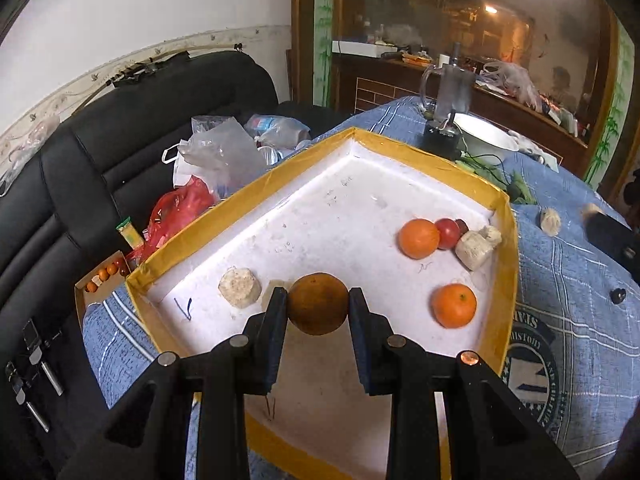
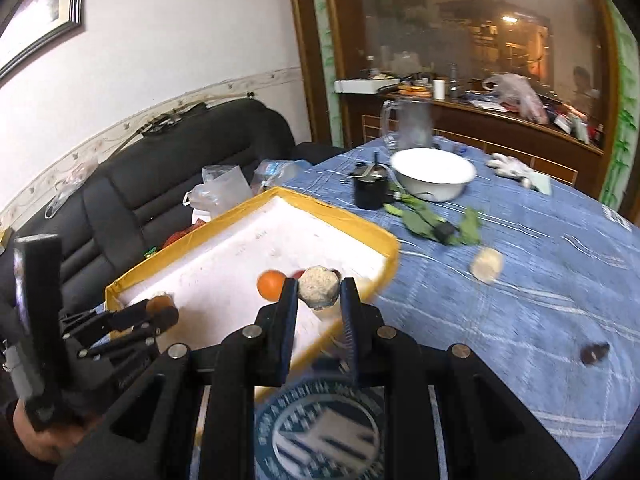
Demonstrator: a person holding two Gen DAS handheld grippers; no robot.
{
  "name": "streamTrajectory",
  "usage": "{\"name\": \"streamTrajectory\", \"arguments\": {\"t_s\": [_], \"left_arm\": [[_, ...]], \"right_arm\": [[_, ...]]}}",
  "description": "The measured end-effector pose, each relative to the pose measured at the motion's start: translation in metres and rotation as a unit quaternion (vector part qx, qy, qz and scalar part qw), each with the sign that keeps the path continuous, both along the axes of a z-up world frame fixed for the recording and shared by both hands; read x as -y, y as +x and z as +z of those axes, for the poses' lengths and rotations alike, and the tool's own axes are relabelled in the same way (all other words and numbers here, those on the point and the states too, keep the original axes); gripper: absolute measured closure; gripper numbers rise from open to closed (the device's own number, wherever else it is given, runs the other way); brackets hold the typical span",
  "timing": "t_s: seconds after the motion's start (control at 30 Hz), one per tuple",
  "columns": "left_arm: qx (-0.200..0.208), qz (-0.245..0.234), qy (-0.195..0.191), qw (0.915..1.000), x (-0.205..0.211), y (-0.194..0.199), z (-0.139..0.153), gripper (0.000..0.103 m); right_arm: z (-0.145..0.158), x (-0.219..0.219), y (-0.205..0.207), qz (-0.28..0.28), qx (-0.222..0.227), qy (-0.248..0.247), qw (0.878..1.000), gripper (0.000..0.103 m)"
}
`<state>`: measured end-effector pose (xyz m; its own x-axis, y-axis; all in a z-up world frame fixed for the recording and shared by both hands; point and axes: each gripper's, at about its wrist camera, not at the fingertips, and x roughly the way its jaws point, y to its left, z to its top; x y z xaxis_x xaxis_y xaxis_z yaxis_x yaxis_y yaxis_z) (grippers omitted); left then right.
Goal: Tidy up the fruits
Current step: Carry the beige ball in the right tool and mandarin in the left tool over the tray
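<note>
Holding a brownish orange (image 1: 318, 309) pinched in my left gripper (image 1: 318, 312), low over the yellow-rimmed tray (image 1: 508, 264) near its front-left part. Right gripper (image 2: 319, 294) pinches a pale lump (image 2: 319, 286) above the tray's right edge, nearer the fruit cluster (image 1: 430, 236).

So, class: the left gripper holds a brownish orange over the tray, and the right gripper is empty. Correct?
Not quite. The left gripper does hold the brownish orange over the tray, but the right wrist view shows the right gripper shut on a pale rough lump.
</note>
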<state>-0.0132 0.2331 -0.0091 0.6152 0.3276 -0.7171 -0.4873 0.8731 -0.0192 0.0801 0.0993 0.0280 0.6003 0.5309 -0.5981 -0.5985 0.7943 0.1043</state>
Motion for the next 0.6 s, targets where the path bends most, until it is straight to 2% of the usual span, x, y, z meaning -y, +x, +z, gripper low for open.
{"name": "streamTrajectory", "arguments": {"t_s": [0.33, 0.6], "left_arm": [[-0.011, 0.034, 0.008, 0.9993, -0.030, 0.014, 0.000, 0.073], [-0.019, 0.043, 0.001, 0.9989, -0.040, 0.021, -0.004, 0.072]], "right_arm": [[-0.034, -0.047, 0.043, 0.007, -0.048, -0.023, 0.999, 0.079], [-0.050, -0.056, 0.053, 0.011, -0.064, -0.040, 0.997, 0.079]]}}
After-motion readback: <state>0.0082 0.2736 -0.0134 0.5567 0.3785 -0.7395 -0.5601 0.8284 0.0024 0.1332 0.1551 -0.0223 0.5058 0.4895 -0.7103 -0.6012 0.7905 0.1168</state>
